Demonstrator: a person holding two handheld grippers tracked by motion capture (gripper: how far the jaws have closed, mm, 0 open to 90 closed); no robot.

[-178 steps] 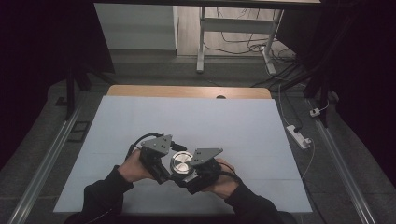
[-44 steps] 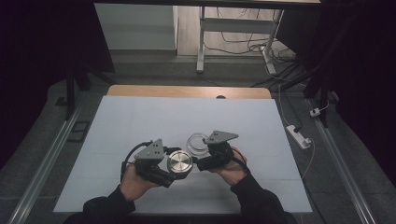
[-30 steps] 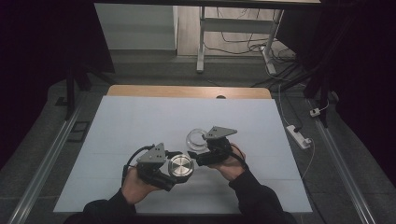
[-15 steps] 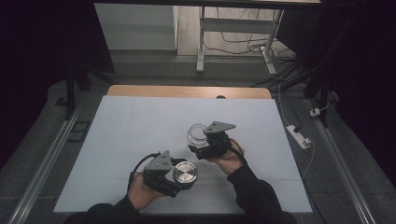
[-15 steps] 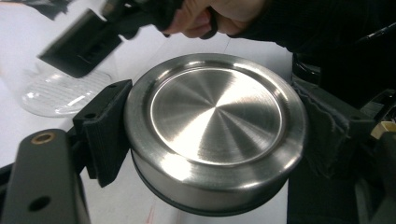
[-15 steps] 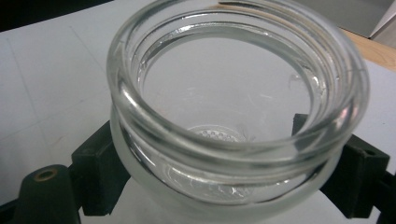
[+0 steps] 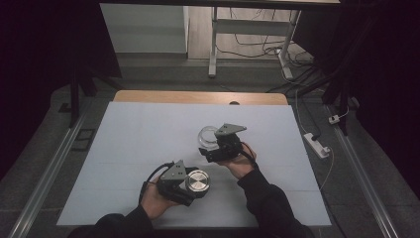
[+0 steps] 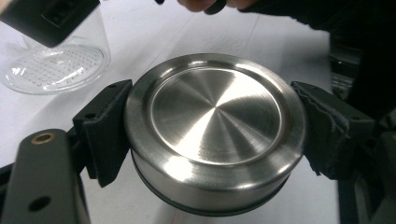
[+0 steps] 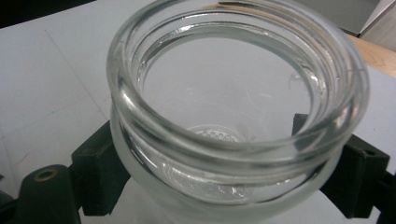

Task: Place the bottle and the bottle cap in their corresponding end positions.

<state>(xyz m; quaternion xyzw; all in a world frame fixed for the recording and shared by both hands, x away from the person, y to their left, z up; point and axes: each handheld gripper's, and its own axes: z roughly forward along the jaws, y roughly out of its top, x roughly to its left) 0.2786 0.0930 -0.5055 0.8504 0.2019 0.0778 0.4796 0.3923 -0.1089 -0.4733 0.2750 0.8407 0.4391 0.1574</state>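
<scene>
Right gripper view. We look down into an open clear glass jar (image 9: 238,98), its thick rim uppermost and a dotted texture visible at its base. The right gripper (image 9: 233,177) clamps its two black jaws against the jar's sides above the white table surface (image 9: 51,84).

The lid (image 8: 215,128) is brushed shiny metal; beside it, the jar (image 9: 233,107) is clear glossy glass with a dotted base.

The right gripper (image 8: 49,21) hides part of the glass jar (image 8: 60,67), cut off at the picture's edge.
</scene>
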